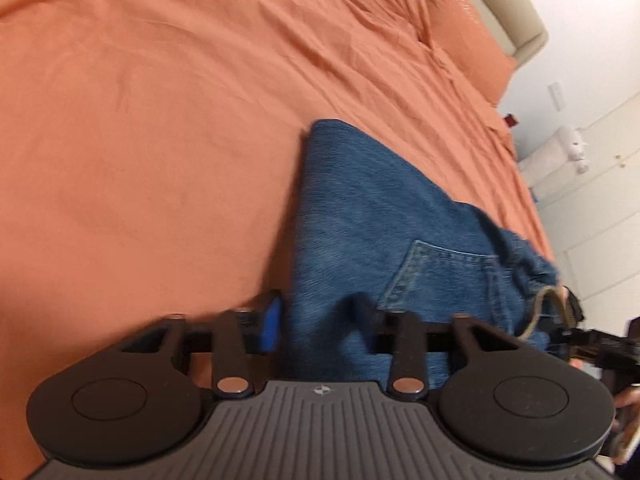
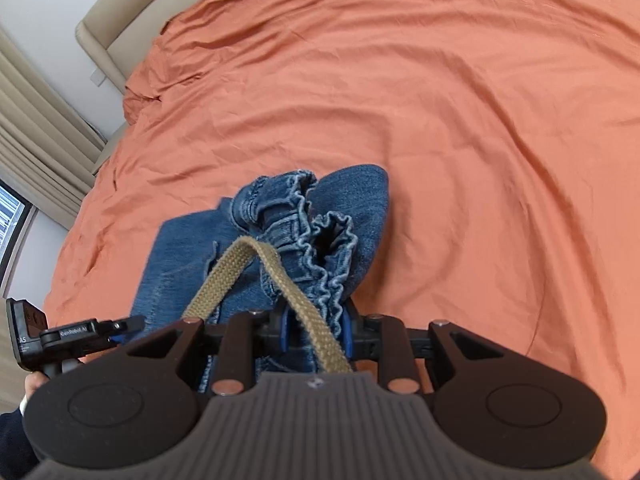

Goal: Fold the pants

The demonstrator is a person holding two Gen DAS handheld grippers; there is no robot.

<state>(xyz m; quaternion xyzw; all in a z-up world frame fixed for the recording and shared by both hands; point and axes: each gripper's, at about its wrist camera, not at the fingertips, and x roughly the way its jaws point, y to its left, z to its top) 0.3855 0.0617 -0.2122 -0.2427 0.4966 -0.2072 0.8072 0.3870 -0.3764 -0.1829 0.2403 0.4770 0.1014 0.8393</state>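
Blue denim pants [image 1: 384, 216] lie on an orange bed cover [image 1: 160, 120], back pocket [image 1: 436, 276] facing up. My left gripper [image 1: 316, 320] is set over the pants' near edge with denim between its fingers; how far the jaws are closed is hidden by the cloth. In the right wrist view the pants [image 2: 280, 240] are bunched at the ruffled elastic waistband [image 2: 320, 232]. My right gripper [image 2: 314, 328] is shut on the waistband, with a tan woven drawstring [image 2: 256, 264] looping over it. The left gripper [image 2: 80, 334] shows at the left edge there, the right gripper [image 1: 576, 324] at the far right in the left view.
An orange pillow [image 1: 460, 28] and a beige headboard [image 1: 504, 4] lie at the far end of the bed. Beige curtains [image 2: 36, 128] and a window [image 2: 10, 224] are to the left. A white chair with a plush toy [image 1: 560, 152] stands beyond the bed's right edge.
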